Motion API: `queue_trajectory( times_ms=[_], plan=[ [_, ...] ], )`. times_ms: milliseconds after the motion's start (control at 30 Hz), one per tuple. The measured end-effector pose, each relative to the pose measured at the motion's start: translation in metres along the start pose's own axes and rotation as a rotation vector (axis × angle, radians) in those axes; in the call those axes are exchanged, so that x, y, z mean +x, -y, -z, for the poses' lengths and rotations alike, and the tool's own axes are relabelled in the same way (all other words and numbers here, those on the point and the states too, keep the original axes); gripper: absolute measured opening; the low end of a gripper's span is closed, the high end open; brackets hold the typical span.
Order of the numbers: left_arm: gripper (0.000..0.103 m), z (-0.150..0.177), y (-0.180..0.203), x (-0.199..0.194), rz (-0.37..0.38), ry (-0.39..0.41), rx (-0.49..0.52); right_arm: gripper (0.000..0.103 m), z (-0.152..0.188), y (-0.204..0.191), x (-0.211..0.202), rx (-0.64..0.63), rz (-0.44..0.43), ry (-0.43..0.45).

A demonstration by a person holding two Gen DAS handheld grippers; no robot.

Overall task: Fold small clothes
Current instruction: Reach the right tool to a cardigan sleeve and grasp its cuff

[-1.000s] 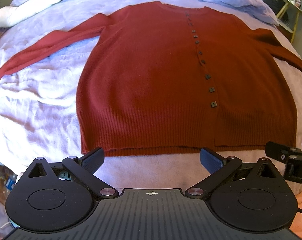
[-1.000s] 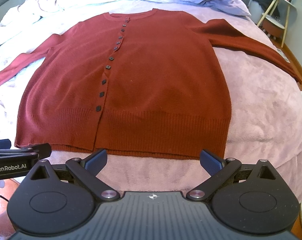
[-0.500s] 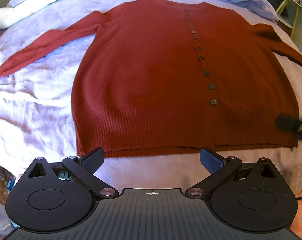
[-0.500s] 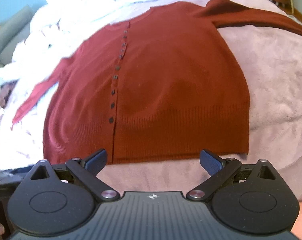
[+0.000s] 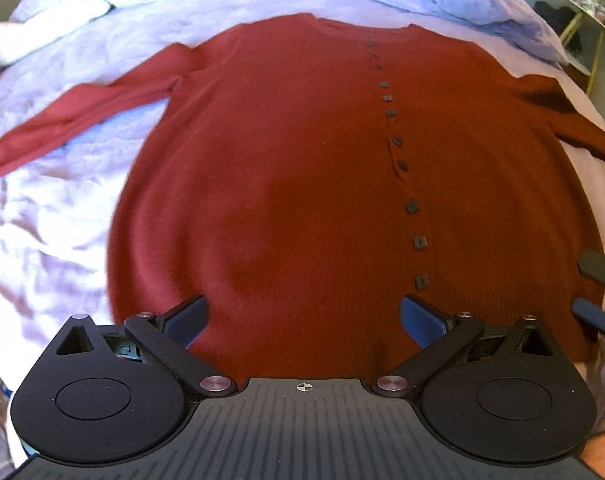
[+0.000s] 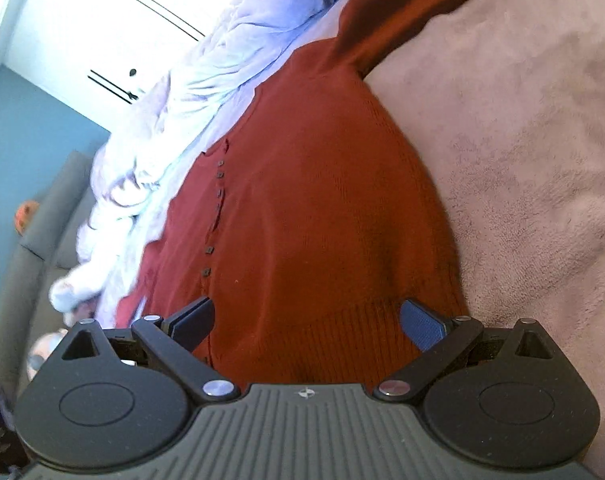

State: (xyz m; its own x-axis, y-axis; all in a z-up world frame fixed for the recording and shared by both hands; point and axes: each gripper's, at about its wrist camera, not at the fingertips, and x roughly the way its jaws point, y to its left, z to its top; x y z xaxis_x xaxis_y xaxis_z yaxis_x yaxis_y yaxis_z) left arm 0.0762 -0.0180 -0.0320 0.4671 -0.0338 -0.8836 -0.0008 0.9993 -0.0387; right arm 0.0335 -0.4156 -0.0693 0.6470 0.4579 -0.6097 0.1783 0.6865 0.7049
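Cardigan [image 5: 302,184] lies flat, buttoned, on the bedspread [image 6: 534,152]; its hem spans between the wide-apart jaws of both left gripper [image 5: 304,316] and right gripper [image 6: 306,316].

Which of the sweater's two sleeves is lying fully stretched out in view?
The sleeve on the picture's left: it runs out across the lavender bedding, cuff visible. The other sleeve runs off-frame.

right claw [image 6: 304,320] spread wide | over red cardigan [image 6: 310,208] hem | contact unclear, blurred
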Motion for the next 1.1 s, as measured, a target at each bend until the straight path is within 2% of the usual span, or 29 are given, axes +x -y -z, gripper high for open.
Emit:
queue_trajectory(
  times_ms=[200,267,300,367,467,533,600,633,767,833,1100],
  plan=[
    [0.103,-0.006,0.005,0.029,-0.011,-0.061,-0.035,0.099,-0.014,0.009,0.009,0.010,-0.041,-0.077],
    [0.103,-0.004,0.005,0.038,-0.029,-0.088,-0.038,0.099,-0.026,0.017,0.005,0.070,-0.086,-0.101],
    [0.103,-0.004,0.004,0.042,-0.035,-0.105,-0.044,0.097,-0.034,0.023,0.001,0.111,-0.110,-0.086],
    [0.103,-0.004,-0.001,0.048,-0.018,-0.120,-0.084,0.088,-0.057,0.041,-0.018,0.159,-0.118,0.022],
    [0.103,-0.005,-0.005,0.053,-0.009,-0.125,-0.106,0.082,-0.098,0.066,-0.041,0.187,-0.042,0.192],
    [0.103,-0.007,-0.002,0.055,-0.018,-0.132,-0.089,0.051,-0.127,0.091,-0.050,0.234,-0.019,0.267],
    [0.103,-0.006,0.000,0.057,-0.028,-0.123,-0.074,0.036,-0.149,0.112,-0.052,0.298,0.026,0.298],
    [0.103,-0.004,0.000,0.058,-0.031,-0.115,-0.070,0.034,-0.160,0.124,-0.053,0.324,0.055,0.324],
    [0.103,0.002,0.001,0.057,-0.026,-0.092,-0.066,0.035,-0.191,0.155,-0.056,0.398,0.126,0.415],
    [0.103,0.004,0.001,0.056,-0.025,-0.100,-0.068,0.040,-0.200,0.176,-0.058,0.466,0.146,0.451],
    [0.103,0.003,0.002,0.051,-0.021,-0.103,-0.072,0.043,-0.218,0.218,-0.042,0.697,0.097,0.596]
  ],
)
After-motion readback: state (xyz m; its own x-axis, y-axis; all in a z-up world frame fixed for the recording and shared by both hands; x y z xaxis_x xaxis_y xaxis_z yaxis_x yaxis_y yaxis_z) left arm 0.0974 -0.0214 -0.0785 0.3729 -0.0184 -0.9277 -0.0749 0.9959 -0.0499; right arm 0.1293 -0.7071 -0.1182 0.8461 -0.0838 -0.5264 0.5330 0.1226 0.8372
